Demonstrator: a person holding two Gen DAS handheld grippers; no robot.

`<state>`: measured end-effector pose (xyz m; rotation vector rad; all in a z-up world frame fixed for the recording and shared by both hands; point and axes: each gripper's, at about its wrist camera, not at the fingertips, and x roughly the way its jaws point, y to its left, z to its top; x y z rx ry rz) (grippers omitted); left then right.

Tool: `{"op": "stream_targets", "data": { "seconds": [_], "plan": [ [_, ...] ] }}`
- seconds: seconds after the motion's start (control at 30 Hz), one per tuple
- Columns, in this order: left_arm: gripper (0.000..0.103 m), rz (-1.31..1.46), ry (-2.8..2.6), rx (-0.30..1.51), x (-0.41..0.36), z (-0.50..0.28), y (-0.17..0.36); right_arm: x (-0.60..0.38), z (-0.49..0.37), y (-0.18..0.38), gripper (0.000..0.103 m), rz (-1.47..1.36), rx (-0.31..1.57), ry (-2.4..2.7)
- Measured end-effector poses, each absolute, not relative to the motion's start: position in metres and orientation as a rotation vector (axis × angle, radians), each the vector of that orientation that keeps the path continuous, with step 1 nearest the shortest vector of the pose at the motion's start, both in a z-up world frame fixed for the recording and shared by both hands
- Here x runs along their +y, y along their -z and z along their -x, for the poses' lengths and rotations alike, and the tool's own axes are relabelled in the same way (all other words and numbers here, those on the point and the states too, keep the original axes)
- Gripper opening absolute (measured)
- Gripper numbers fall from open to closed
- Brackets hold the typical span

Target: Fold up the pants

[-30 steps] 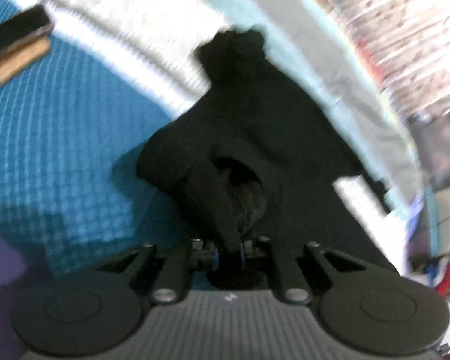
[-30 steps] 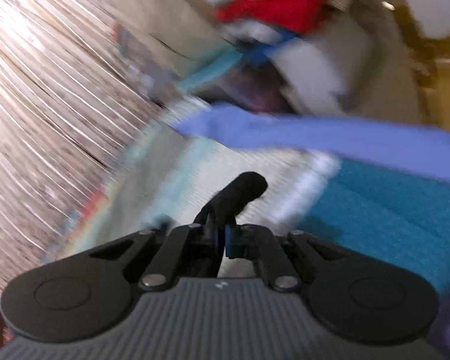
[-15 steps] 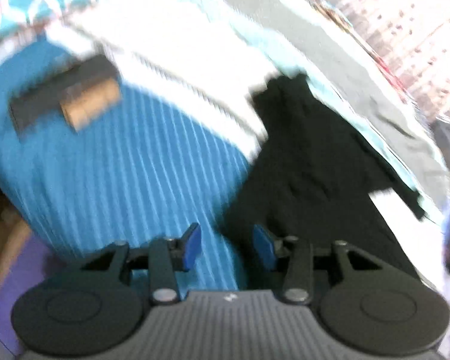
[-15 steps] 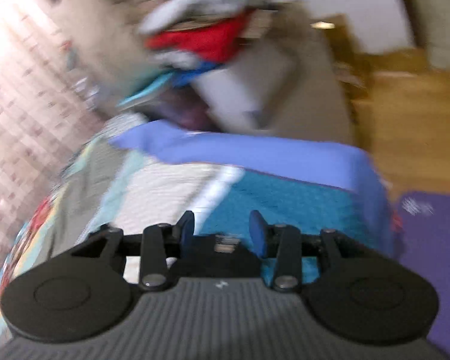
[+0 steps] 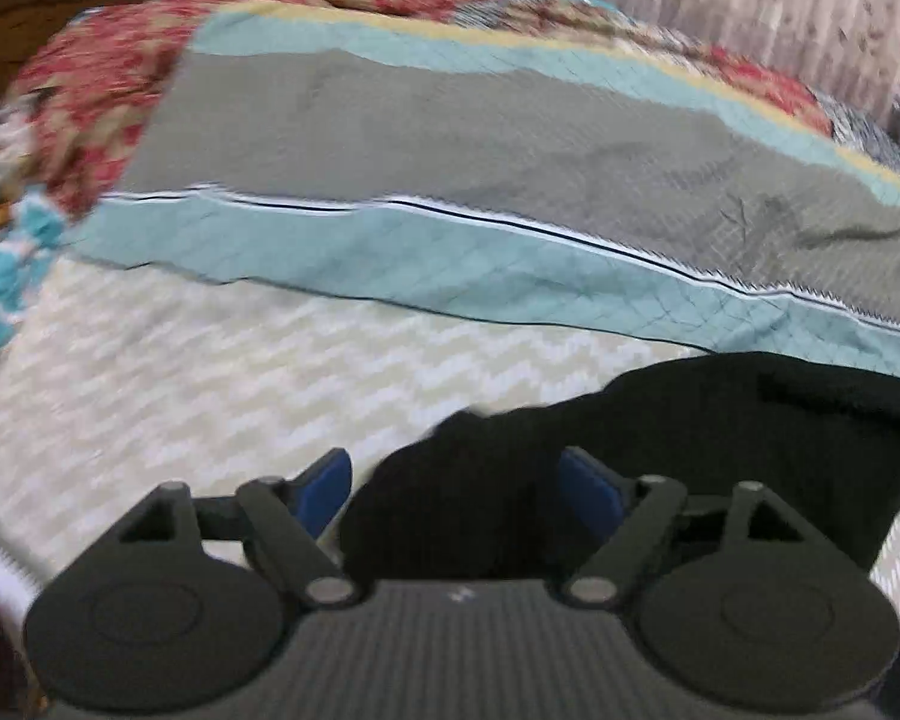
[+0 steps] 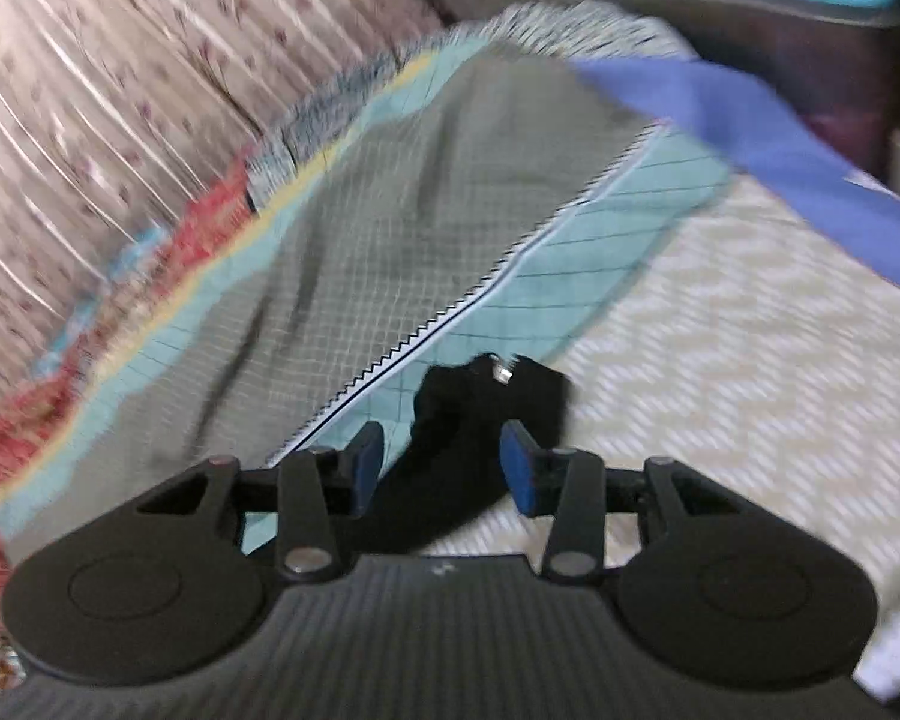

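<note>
Pants (image 5: 720,456) are released onto the bed (image 5: 210,396); both grippers' fingers (image 5: 588,495) (image 6: 519,468) are opening, black cloth between them unclamped.

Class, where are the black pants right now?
In both wrist views the pants lie on the cream zigzag cover, beside the teal quilt, between each gripper's opening jaws.

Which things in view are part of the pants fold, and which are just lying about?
In the job:
- black pants, lying on the bed
- left gripper, jaws opening, cloth between them
- right gripper, jaws opening, cloth between them

Lying about:
- grey and teal quilt
- red patterned blanket
- blue sheet
- cream chevron cover
</note>
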<state>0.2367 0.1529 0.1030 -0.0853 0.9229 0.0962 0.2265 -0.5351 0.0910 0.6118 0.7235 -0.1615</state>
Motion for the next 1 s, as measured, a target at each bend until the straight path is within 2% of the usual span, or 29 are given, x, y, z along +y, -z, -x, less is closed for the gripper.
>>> {"op": "stream_targets", "data": {
  "seconds": [0.17,0.2,0.27,0.3,0.33,0.37,0.4,0.43,0.73,0.87,1.0],
  "plan": [
    [0.079,-0.031,-0.071,0.944,0.119,-0.266,-0.066,-0.506,-0.305,-0.054,0.059,-0.515,0.818,0.194],
    [0.075,-0.066,-0.081,0.949,0.113,-0.270,-0.058,-0.502,-0.318,-0.044,0.060,-0.507,0.832,0.211],
    [0.052,-0.111,-0.104,0.982,0.108,-0.275,-0.044,-0.498,-0.340,-0.024,0.060,-0.491,0.871,0.269],
    [0.035,-0.118,-0.116,1.008,0.110,-0.281,-0.038,-0.496,-0.346,-0.014,0.055,-0.475,0.891,0.275],
    [0.028,-0.095,-0.109,1.034,0.113,-0.283,-0.032,-0.494,-0.350,-0.008,0.047,-0.443,0.910,0.281],
    [0.024,-0.071,-0.112,1.024,0.115,-0.283,-0.032,-0.490,-0.350,-0.004,0.021,-0.380,0.912,0.307],
    [0.018,-0.062,-0.117,1.009,0.117,-0.279,-0.035,-0.491,-0.346,-0.005,0.012,-0.361,0.891,0.310],
    [0.016,-0.056,-0.115,0.993,0.118,-0.275,-0.040,-0.497,-0.338,-0.011,0.011,-0.408,0.861,0.302],
    [0.015,0.102,-0.032,0.722,0.139,-0.168,-0.135,-0.586,-0.188,-0.118,0.010,-0.913,0.519,0.204],
    [0.015,0.145,0.025,0.693,0.142,-0.109,-0.152,-0.601,-0.105,-0.131,0.010,-1.010,0.488,0.186],
    [0.015,0.129,0.080,0.697,0.132,-0.040,-0.148,-0.604,-0.023,-0.119,0.010,-1.021,0.506,0.215]
  ]
}}
